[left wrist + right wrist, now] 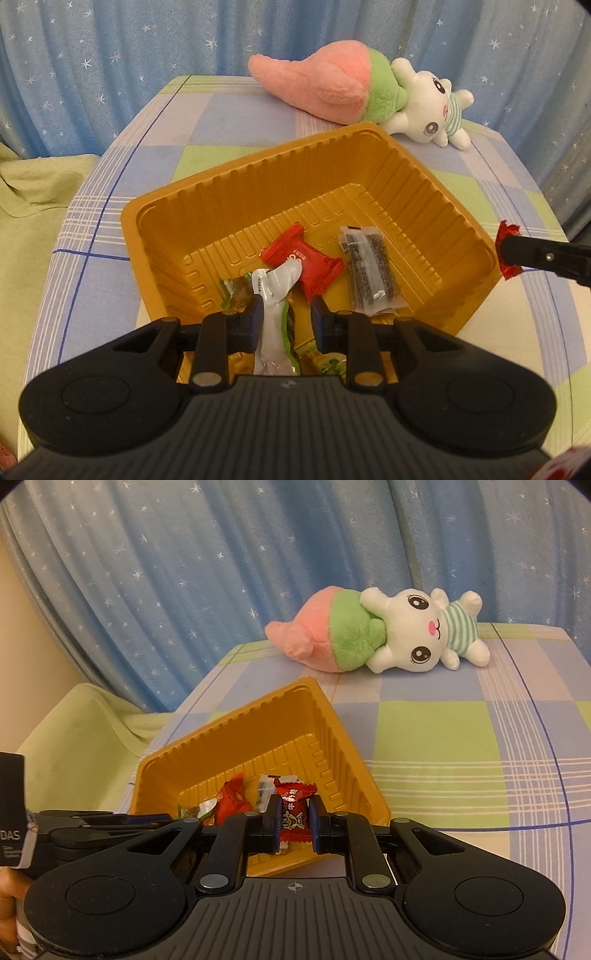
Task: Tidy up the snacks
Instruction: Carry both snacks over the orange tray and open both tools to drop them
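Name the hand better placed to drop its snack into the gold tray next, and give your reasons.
Left. The left gripper already hangs inside the gold tray, and the silver packet sits loosely between its pads. The right gripper, clamped on a red candy, is at the rim.

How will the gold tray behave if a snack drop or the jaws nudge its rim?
The tray looks like thin ribbed plastic, so probably light and apt to slide on the cloth. Only a few small snacks, like the red packet, weigh it down. Its walls would likely flex rather than crack.
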Demonstrator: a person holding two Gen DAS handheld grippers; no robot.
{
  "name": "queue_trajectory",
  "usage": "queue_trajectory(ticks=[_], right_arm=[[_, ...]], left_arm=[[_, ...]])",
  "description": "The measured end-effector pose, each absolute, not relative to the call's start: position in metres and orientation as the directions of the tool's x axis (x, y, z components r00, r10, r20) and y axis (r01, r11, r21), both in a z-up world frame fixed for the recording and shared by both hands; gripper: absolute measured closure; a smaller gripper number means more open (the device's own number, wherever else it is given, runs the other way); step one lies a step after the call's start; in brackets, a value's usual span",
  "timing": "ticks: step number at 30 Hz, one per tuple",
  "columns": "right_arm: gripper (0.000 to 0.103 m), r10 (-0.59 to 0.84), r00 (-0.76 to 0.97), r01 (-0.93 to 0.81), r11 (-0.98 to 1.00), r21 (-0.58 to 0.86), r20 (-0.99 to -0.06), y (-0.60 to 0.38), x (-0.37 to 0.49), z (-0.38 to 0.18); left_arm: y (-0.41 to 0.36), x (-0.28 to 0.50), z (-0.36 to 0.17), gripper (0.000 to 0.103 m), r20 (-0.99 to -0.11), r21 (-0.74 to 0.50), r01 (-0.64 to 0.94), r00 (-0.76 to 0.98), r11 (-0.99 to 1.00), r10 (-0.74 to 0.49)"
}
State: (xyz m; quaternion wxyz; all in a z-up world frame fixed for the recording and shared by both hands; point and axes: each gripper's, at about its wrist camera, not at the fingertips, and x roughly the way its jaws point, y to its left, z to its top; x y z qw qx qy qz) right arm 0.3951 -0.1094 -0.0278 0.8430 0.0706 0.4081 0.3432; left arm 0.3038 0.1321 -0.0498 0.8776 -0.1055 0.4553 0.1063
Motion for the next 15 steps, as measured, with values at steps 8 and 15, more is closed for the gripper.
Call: queue_trajectory(ticks=[8, 15], right_arm=[[0.087, 0.629, 0.423, -0.532, 0.755, 0.382, -0.653, -0.105, 0.413, -0.035], [0.087, 0.635, 0.400, -0.566, 0.738, 0.366, -0.661, -0.090, 0.423, -0.047]], left_arm=[[0.134, 0.304, -0.041, 0.070, -0.818, -0.071, -0.299, 0.563, 0.952, 0.116], [0.139, 0.303, -0.042, 0.069, -0.823, -0.056, -0.314, 0.552, 0.948, 0.135]])
